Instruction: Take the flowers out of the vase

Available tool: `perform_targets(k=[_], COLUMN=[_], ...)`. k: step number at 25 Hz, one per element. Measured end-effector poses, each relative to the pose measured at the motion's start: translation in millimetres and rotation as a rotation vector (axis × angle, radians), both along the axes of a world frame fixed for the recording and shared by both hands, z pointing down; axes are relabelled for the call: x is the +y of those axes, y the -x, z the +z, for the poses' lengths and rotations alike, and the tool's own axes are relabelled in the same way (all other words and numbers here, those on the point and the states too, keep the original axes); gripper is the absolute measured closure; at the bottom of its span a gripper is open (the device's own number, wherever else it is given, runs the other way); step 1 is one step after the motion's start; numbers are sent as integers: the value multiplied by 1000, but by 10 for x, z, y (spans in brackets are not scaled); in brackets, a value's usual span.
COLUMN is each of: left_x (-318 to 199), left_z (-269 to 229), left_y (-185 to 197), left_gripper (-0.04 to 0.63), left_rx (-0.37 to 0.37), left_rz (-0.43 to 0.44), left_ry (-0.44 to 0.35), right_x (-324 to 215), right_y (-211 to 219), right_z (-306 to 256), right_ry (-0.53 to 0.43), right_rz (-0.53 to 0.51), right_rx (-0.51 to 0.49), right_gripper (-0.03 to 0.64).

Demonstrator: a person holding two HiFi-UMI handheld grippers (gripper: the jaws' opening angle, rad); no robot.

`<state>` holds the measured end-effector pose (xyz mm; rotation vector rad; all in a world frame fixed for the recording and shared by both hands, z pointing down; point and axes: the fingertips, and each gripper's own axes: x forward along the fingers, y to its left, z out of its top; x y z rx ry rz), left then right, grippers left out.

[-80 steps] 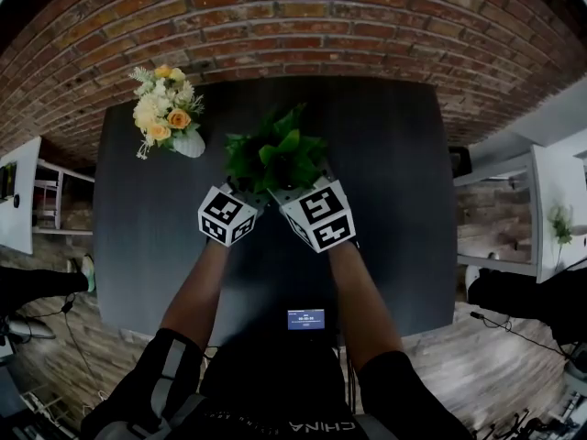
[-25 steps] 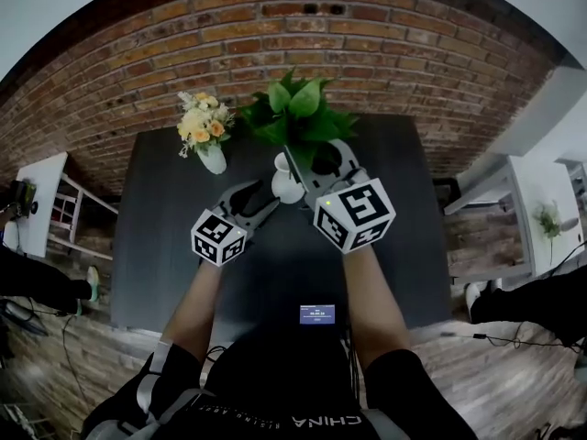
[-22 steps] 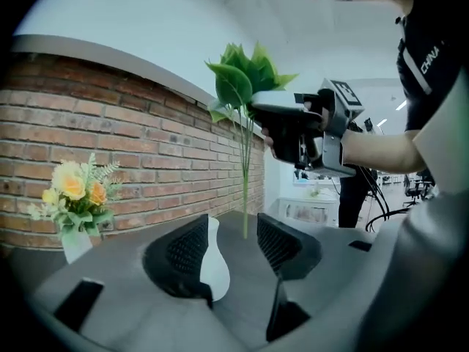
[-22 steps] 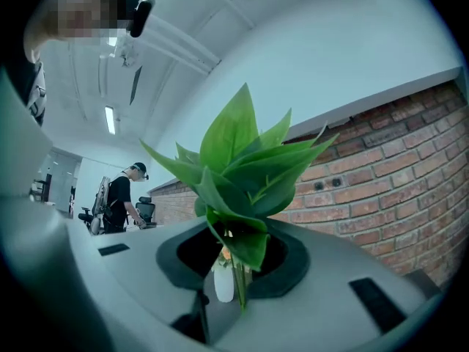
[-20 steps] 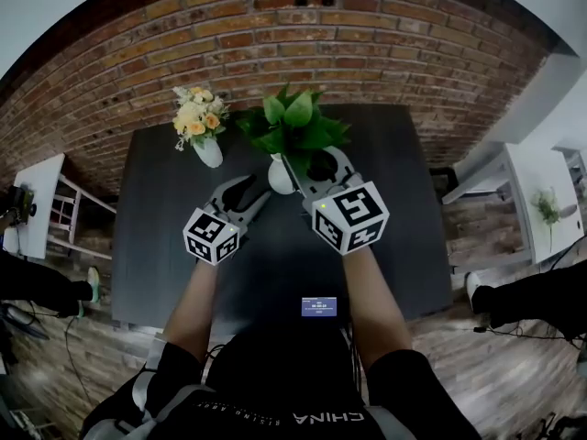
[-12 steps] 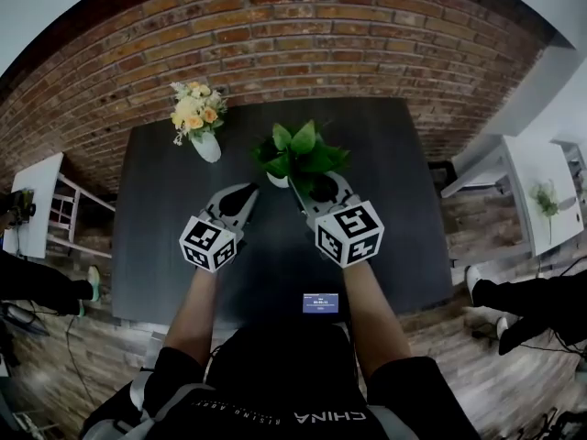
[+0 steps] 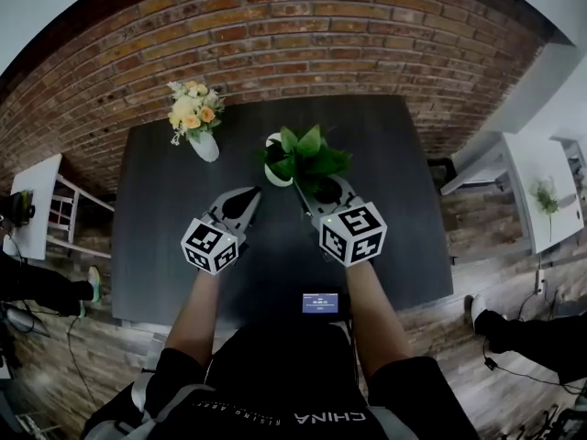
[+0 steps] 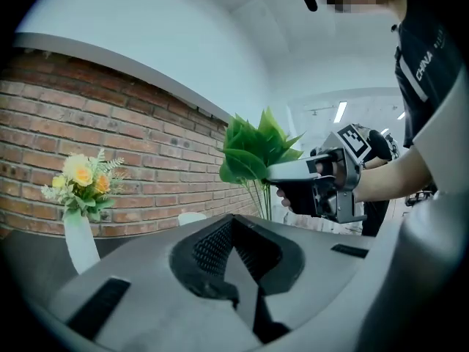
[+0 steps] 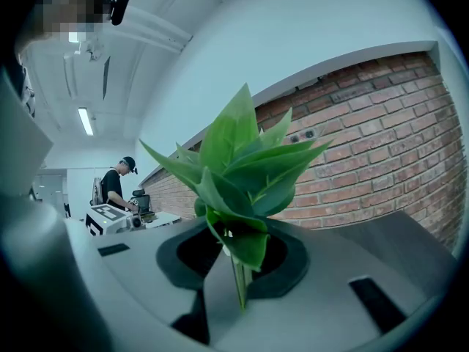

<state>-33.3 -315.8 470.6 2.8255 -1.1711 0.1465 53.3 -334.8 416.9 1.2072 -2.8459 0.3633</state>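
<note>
A bunch of green leaves [image 7: 304, 157] stands in my right gripper [image 7: 309, 191], which is shut on its thin stems [image 9: 239, 284]. In the right gripper view the leaves [image 9: 238, 171] rise straight out of the closed jaws. An empty small white vase [image 7: 274, 178] stands on the dark table [image 7: 151, 236] just left of the bunch, partly hidden by leaves. My left gripper [image 7: 246, 196] is shut with nothing in it, a little short of that vase. Its own view shows the closed jaws, the vase's rim [image 8: 192, 216] beyond and the right gripper [image 8: 322, 185] with the leaves [image 8: 253, 151].
At the table's back left stands a second white vase [image 7: 204, 147] with yellow and white flowers [image 7: 190, 106]. A brick wall [image 7: 303, 35] runs behind the table. A small screen [image 7: 319, 302] sits at the near edge. A person [image 9: 117, 185] stands far off in the room.
My right gripper came down with the green bunch, now lower beside the small vase. My left gripper shut its jaws and drew back slightly from the vase.
</note>
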Motion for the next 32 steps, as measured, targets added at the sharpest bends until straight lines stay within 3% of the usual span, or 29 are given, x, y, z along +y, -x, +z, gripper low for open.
perform_targets(k=[18, 32], left_x=[-322, -513], left_z=[375, 833], left_y=[-445, -608], left_gripper=[592, 592], left_rx=[1, -32], left_rz=[33, 50], left_ry=[81, 176], right_x=[-551, -992], right_y=[-587, -815], right_z=[1268, 2258], right_ry=[378, 645], right_rz=[68, 118], right_rx=[35, -11], right_gripper=[526, 526])
